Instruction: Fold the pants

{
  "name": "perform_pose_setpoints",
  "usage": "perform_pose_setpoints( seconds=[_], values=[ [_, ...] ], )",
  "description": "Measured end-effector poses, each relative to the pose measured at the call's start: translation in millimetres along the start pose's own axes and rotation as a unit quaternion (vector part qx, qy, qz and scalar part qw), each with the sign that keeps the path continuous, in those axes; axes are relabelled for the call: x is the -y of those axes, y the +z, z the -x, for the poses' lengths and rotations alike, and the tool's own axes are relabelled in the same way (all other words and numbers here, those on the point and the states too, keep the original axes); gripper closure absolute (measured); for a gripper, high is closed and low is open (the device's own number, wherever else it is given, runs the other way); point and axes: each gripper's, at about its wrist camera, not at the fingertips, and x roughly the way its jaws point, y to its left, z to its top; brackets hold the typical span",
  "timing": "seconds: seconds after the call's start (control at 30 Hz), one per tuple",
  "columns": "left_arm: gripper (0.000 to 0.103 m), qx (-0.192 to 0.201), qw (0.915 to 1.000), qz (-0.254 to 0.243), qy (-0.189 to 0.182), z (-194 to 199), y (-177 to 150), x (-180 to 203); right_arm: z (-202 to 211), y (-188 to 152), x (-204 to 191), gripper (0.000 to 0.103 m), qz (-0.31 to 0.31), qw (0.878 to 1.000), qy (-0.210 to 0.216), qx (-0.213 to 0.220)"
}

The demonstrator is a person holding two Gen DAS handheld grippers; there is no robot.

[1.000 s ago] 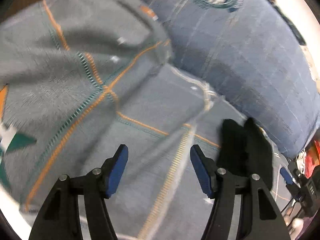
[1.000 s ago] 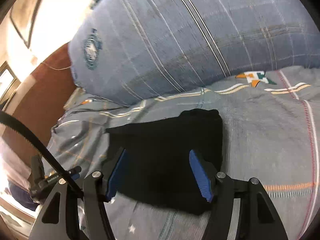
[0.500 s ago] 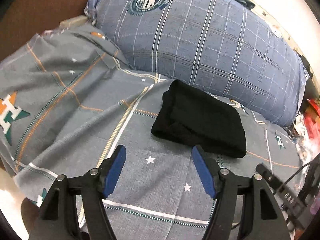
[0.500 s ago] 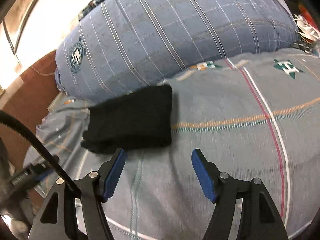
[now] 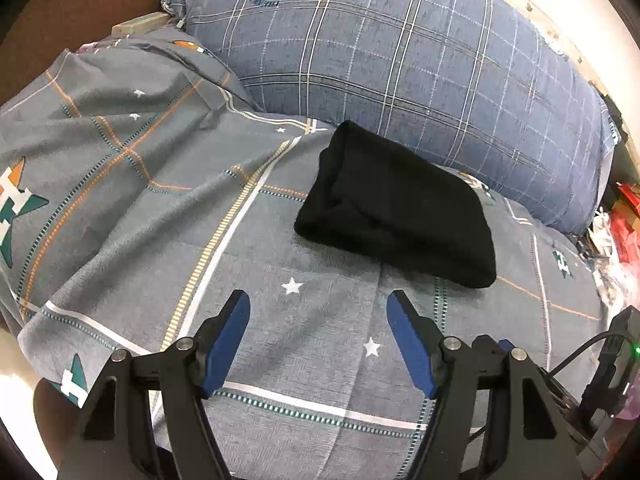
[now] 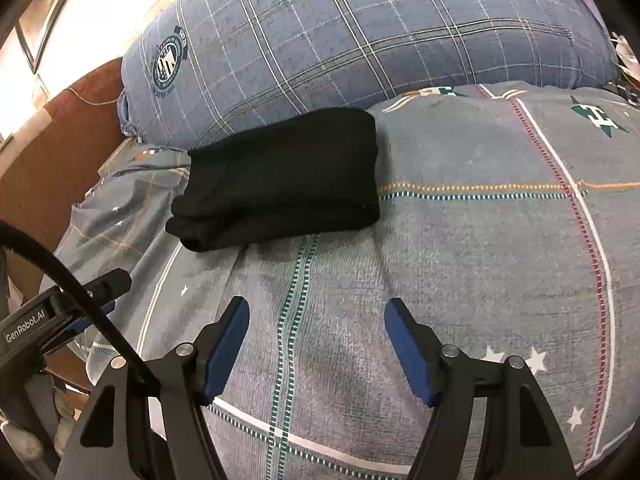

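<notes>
Both my grippers hang over the sheet (image 5: pixel 120 184) with nothing between their pads: left gripper (image 5: pixel 318 306), then right gripper (image 6: pixel 316 312), jaws well apart, just been widening. Pants (image 5: pixel 394 210) lie folded ahead, touching the pillow (image 5: pixel 400 52).

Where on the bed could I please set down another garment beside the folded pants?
The gray bedsheet lies bare to the right of the folded black pants and in front of them, toward both claws. Behind the pants the plaid pillow presses close, so no room there; left, the sheet bunches into wrinkles.
</notes>
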Motion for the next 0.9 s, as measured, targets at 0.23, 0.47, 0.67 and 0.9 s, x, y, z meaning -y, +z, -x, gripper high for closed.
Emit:
perform_pose_setpoints(
  seconds=[0.23, 0.47, 0.67, 0.9],
  values=[
    [0.033, 0.015, 0.9988, -0.023, 0.041, 0, -1, 2, -7, 0, -3, 0.027, 0.005, 1.0, -0.006, -0.009],
    [0.033, 0.003, 0.9966, -0.046, 0.068, -10, -5, 6, -14, -3, -6, 0.027, 0.013, 1.0, -0.009, -0.022],
    [0.033, 0.003, 0.9959, -0.055, 0.072, -10, -7, 11, -16, -4, -9, 0.026, 0.025, 0.999, -0.013, -0.023],
    [0.032, 0.003, 0.9953, -0.065, 0.071, -9, -10, 16, -16, -7, -12, 0.026, 0.029, 0.999, -0.012, -0.027]
  ],
)
